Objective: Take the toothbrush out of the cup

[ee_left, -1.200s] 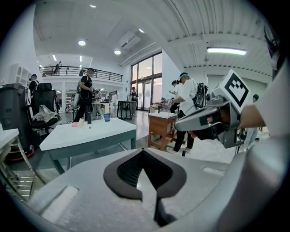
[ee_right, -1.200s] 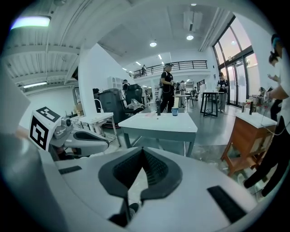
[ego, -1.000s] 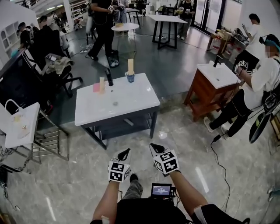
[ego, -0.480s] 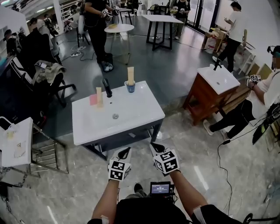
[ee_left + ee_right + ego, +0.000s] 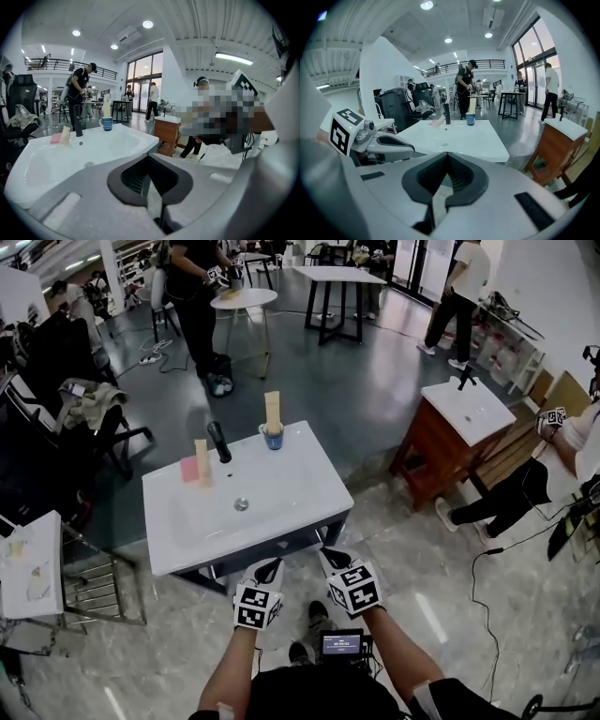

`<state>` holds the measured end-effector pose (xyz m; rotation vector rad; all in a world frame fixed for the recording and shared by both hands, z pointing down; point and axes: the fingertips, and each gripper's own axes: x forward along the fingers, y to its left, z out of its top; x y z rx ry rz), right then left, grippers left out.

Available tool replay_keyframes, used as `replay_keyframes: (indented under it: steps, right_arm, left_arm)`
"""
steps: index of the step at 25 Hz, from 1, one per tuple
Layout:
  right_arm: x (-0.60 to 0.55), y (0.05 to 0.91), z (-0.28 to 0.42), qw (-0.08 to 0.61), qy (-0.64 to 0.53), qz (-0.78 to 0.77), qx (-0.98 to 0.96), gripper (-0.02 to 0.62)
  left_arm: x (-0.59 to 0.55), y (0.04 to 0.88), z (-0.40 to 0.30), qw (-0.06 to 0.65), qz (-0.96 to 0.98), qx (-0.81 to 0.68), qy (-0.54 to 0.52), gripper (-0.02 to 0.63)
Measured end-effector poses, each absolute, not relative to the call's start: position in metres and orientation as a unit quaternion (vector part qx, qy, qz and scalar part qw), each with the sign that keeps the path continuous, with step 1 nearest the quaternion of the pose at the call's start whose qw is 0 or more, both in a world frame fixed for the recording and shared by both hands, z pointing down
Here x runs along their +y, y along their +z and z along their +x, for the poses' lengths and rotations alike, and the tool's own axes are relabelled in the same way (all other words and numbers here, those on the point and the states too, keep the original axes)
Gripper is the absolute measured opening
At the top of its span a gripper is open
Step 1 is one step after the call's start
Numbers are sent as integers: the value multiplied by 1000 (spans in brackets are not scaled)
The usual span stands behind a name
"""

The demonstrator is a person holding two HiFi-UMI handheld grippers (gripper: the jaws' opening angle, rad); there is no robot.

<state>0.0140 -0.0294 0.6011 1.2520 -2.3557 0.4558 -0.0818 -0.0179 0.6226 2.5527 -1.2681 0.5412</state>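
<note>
**A:** Taking the faucet (image 5: pixel 218 441) as the mark, how do things lie?

**B:** Just left of the faucet, a flat pink piece (image 5: pixel 189 470) lies on the basin (image 5: pixel 300 512). A pale upright block (image 5: pixel 201 456) stands against it or just beside it; I cannot tell which. Near the faucet on its right, at the back edge, stands the blue cup (image 5: pixel 273 438). A tall pale thing rises upright out of it. I take that for the toothbrush (image 5: pixel 272 410), though it is too small to make out a head or bristles.

**A:** And the tools?

**B:** Both are well short of the faucet, out past the basin's front edge and above the floor. The left gripper (image 5: pixel 267 570) has its jaws brought together with nothing between them. The right gripper (image 5: pixel 335 560), just beside it, is likewise closed and empty. Both point toward the basin.

**A:** Which step is this, then?

**B:** The approach, I judge. Nothing of the task proper is done, since the toothbrush is in the cup and untouched.

**A:** What does the next move call for?

**B:** First, closing the gap across the basin to the cup, right of the faucet. One gripper must part its jaws wide enough for the pale handle, come at it above the cup's rim, and pinch it. The lift should go straight up so the cup does not tip. If the cup proves light, the other gripper could steady it by its wall.
</note>
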Motion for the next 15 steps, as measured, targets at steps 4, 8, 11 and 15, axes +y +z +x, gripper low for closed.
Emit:
replay_keyframes:
  steps: [4, 8, 11, 15]
  right_arm:
    - [-70, 601, 15, 215, 163, 440, -857, 8]
    - [-116, 597, 20, 213, 161, 428, -864, 8]
    - [-149, 596, 23, 212, 158, 418, -869, 8]
    - [-182, 597, 27, 214, 158, 402, -876, 8]
  left_arm:
    - [-56, 624, -77, 124, 868, -442, 189, 9]
    - [-98, 620, -69, 122, 863, -451, 192, 9]
    - [-129, 617, -65, 119, 858, -461, 193, 9]
    - [-161, 613, -62, 119, 849, -477, 194, 9]
